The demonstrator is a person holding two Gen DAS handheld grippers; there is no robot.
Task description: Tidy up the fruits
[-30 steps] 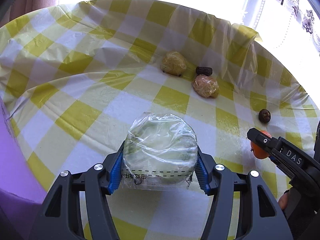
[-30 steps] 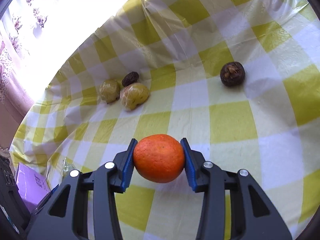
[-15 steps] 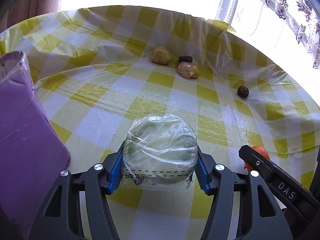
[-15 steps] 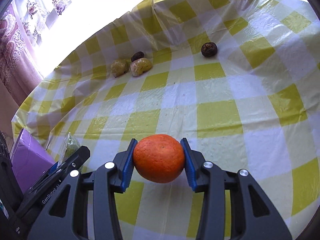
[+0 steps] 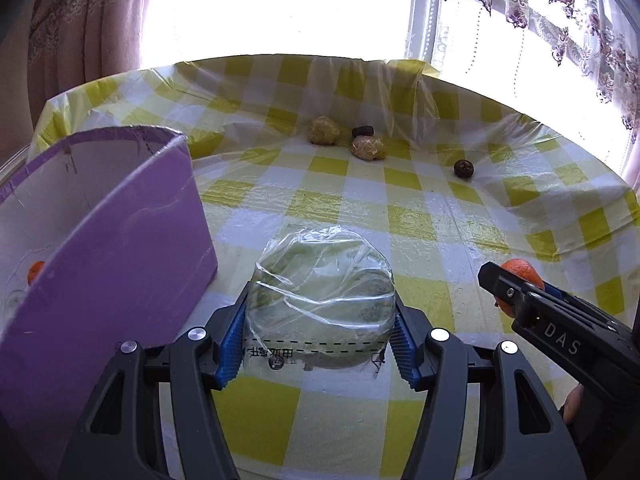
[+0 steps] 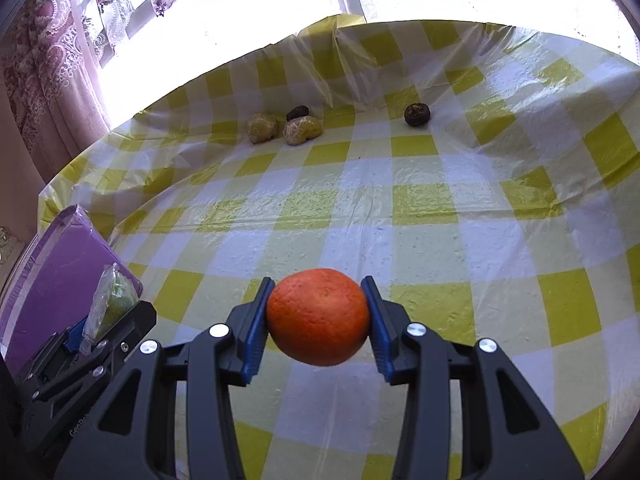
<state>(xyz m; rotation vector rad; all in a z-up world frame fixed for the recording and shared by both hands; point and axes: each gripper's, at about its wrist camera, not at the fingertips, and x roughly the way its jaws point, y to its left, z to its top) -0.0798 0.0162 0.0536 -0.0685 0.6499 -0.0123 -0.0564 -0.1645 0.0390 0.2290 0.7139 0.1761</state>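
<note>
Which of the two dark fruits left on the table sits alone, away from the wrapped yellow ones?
The round dark fruit on the right; the other dark fruit is tucked behind the wrapped yellow fruits.

bright window point(image 5: 280, 12) behind, floral lace curtains point(image 5: 580, 20), pink drape point(image 5: 80, 28), yellow checked plastic-covered tablecloth point(image 6: 424, 204)

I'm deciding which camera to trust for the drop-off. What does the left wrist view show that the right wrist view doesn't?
Only the left wrist view looks into the open purple box, where a bit of orange fruit shows. Only the right wrist view shows the whole orange clamped in the right hand-held gripper. Both show the bagged green fruit in the left hand-held gripper, two wrapped yellowish fruits and two dark fruits on the checked tablecloth.
</note>
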